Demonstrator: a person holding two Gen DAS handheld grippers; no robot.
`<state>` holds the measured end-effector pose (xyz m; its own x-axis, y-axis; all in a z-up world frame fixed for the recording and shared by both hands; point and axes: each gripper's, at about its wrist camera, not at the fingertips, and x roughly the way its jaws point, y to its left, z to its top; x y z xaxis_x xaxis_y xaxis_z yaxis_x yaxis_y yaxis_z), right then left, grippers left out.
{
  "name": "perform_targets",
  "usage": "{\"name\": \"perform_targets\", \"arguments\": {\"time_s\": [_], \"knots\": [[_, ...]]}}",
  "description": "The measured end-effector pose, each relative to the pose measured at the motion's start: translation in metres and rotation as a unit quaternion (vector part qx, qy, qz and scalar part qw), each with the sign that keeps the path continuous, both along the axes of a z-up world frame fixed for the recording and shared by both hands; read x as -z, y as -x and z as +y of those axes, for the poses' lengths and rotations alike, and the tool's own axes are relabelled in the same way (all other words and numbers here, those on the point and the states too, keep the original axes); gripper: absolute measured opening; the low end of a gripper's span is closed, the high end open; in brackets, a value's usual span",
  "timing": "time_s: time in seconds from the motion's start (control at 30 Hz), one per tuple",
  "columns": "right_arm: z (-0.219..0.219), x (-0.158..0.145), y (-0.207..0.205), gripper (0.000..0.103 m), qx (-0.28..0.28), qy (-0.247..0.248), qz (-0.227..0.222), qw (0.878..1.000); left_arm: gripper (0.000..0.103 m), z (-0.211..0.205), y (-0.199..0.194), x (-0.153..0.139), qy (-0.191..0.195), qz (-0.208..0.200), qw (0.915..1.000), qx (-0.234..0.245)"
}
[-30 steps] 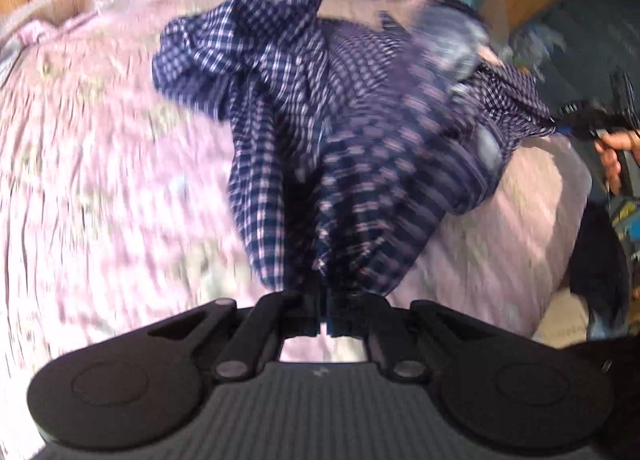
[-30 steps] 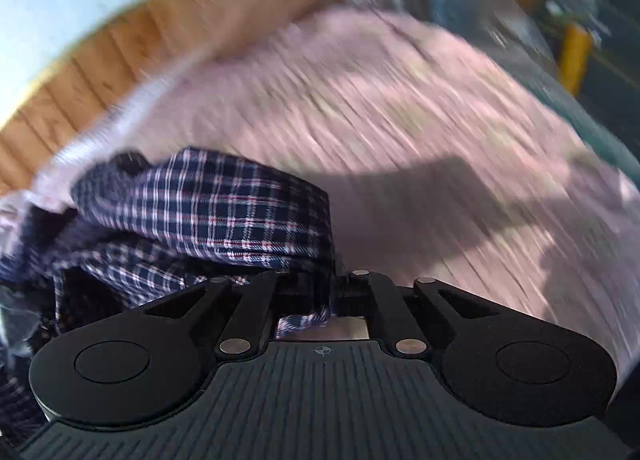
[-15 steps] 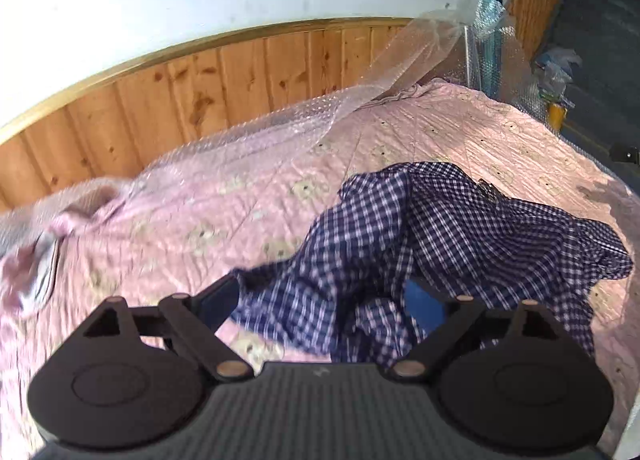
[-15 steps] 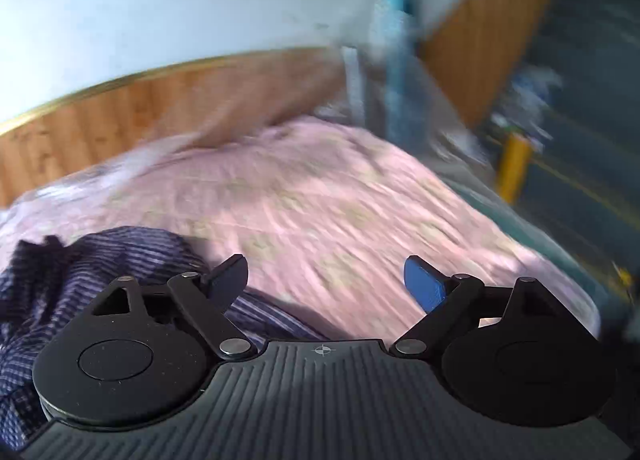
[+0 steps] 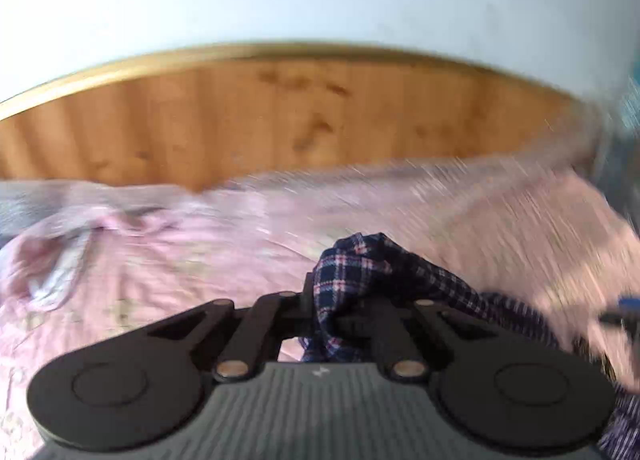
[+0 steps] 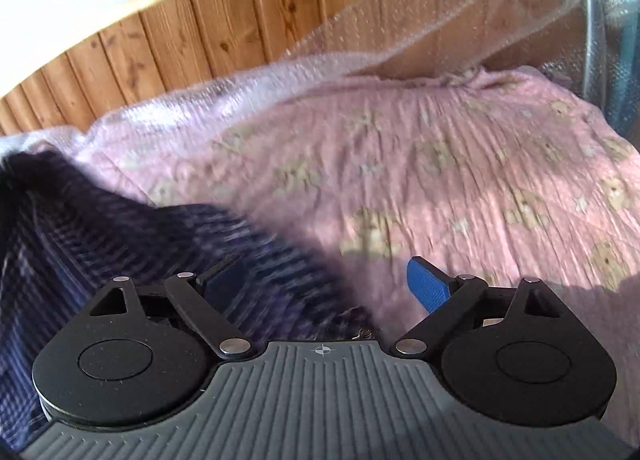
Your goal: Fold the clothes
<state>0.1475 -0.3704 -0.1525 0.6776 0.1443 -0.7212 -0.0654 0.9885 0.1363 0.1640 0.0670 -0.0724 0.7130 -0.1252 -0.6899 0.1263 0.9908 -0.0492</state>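
A dark blue plaid shirt (image 5: pixel 360 264) is bunched up between the fingers of my left gripper (image 5: pixel 340 300), which is shut on that fold and holds it above the pink bed cover (image 5: pixel 180 260). The rest of the shirt trails off to the lower right. In the right wrist view the same shirt (image 6: pixel 100 228) is a blurred heap at the left, reaching under the left finger. My right gripper (image 6: pixel 324 280) stands wide open over the shirt's edge and the pink cover (image 6: pixel 460 164). Its blue pad (image 6: pixel 428 288) touches nothing.
A wooden panelled wall (image 6: pixel 180 32) runs along the far side of the bed, with white wall above it. Bubble wrap (image 6: pixel 400 28) drapes from the wall onto the bed. A metal post (image 6: pixel 592 40) stands at the right corner. A crumpled pink fold (image 5: pixel 60 252) lies at the left.
My left gripper let go of the shirt, opened over it, then shut on a new fold and lifted it. My right gripper released the shirt, stays open, and swung across the bed.
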Motion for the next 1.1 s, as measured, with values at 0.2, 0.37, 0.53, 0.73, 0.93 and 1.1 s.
{"name": "perform_targets", "arguments": {"time_s": [0.2,0.37,0.53,0.73,0.93,1.1], "knots": [[0.034,0.023,-0.028,0.09,-0.118,-0.027,0.082,0.989,0.005,0.089,0.027,0.033,-0.022,0.152,0.988,0.014],[0.079,0.035,-0.034,0.088,-0.197,-0.015,0.111,0.974,0.01,0.092,0.079,0.085,-0.045,0.213,0.9754,0.033],[0.116,0.045,-0.039,0.052,-0.256,0.005,0.144,0.956,0.013,0.089,0.09,0.085,-0.045,0.187,0.981,0.023],[0.077,-0.003,-0.011,0.0,-0.156,0.014,0.09,0.984,0.009,0.089,0.091,0.068,-0.041,0.16,0.9848,0.053],[-0.013,-0.015,0.057,0.007,-0.013,0.037,0.117,0.992,0.009,0.096,0.11,0.08,-0.021,0.164,0.9834,0.075],[0.059,-0.005,0.058,0.081,-0.084,0.028,0.073,0.993,0.009,0.094,0.118,0.086,-0.026,0.158,0.9837,0.081]]}}
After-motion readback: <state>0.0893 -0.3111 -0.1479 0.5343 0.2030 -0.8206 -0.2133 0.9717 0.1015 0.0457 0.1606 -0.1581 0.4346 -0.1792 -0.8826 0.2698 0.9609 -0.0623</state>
